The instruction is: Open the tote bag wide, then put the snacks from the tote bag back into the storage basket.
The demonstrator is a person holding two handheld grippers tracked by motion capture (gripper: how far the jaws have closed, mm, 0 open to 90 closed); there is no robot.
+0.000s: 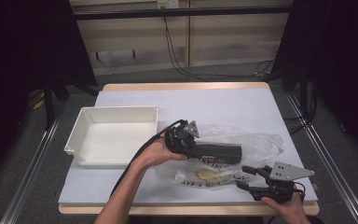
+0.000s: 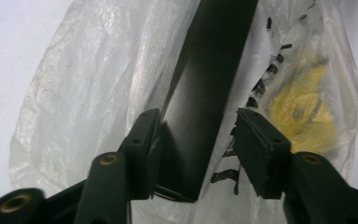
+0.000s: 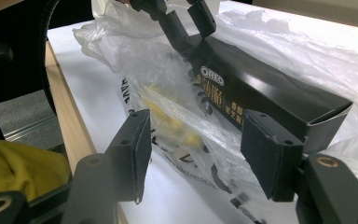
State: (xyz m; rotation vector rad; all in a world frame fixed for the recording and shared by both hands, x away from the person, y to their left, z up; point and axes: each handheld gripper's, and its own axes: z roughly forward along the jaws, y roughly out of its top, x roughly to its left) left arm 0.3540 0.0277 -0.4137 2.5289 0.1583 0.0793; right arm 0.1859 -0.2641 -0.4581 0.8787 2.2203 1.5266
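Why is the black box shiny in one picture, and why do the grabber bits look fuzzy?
Right gripper view: light glares off the black box top. Left gripper view: the near jaws are blurred, and the plastic bag glints softly. High view: dark surroundings, bright table.

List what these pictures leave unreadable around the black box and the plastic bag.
- Yellow item in the plastic bag: blurred by film, all views.
- Bag lettering: crumpled and cut off, right gripper view.
- Black box near end: behind the left tool, left gripper view.
- Box small print: too small.
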